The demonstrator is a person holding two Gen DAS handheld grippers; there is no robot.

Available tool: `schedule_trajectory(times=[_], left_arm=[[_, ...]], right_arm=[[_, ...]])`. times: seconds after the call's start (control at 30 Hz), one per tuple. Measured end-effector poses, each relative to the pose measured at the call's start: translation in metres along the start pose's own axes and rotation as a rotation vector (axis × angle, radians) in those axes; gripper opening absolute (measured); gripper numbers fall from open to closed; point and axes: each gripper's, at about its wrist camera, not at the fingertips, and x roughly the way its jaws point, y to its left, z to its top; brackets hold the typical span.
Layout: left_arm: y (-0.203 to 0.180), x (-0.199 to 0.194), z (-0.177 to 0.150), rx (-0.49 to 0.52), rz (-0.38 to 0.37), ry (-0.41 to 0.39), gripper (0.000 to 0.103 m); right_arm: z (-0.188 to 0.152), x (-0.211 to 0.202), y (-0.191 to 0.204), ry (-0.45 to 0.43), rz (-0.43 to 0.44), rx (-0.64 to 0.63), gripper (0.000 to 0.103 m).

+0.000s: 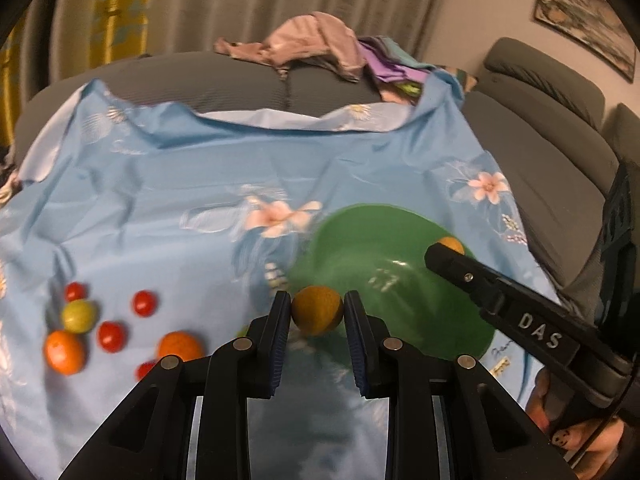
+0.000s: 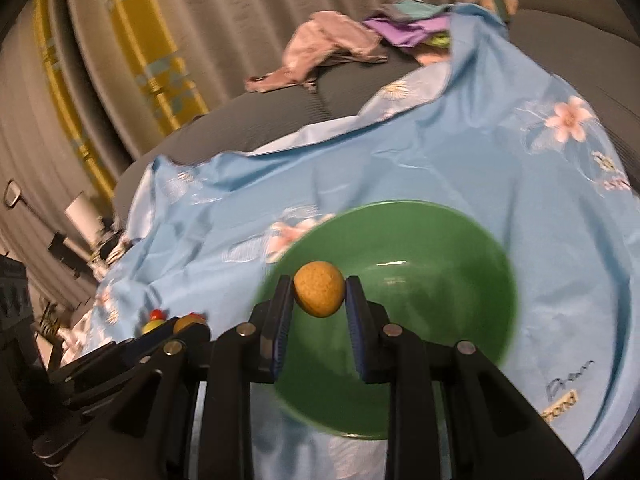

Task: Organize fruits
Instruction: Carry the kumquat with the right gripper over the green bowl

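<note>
My left gripper [image 1: 317,312] is shut on a small yellow-orange fruit [image 1: 317,309], held just left of the green bowl [image 1: 360,240]. My right gripper [image 2: 319,294] is shut on a second yellow-orange fruit [image 2: 319,293] and hangs over the green bowl [image 2: 440,248]; in the left wrist view it reaches in from the right with that fruit [image 1: 453,245] at its tip. On the blue flowered cloth [image 1: 160,184] at the lower left lie several fruits: red ones [image 1: 144,303], a yellow-green one [image 1: 79,315] and two orange ones [image 1: 65,351].
The cloth covers a grey sofa [image 1: 560,152]. A heap of crumpled clothes [image 1: 316,44] lies on the sofa behind the cloth. Curtains [image 1: 200,4] hang at the back. A hand [image 1: 576,432] holds the right gripper at the lower right.
</note>
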Motion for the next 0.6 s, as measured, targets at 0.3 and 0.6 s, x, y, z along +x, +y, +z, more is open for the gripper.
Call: schedule_trajectory(times=[0.3,0.6], left_arm=[[-0.033,0.035,0.004,0.049,-0.047,0.053,0.028],[-0.044,0.05,-0.001,0.065,-0.058,0.097,0.028]], right_arm=[[0.003,0.006,-0.038,0.02,-0.058,0.092,0.027],[-0.001,0.012,-0.039,0.047,-0.046,0.09,0.027]])
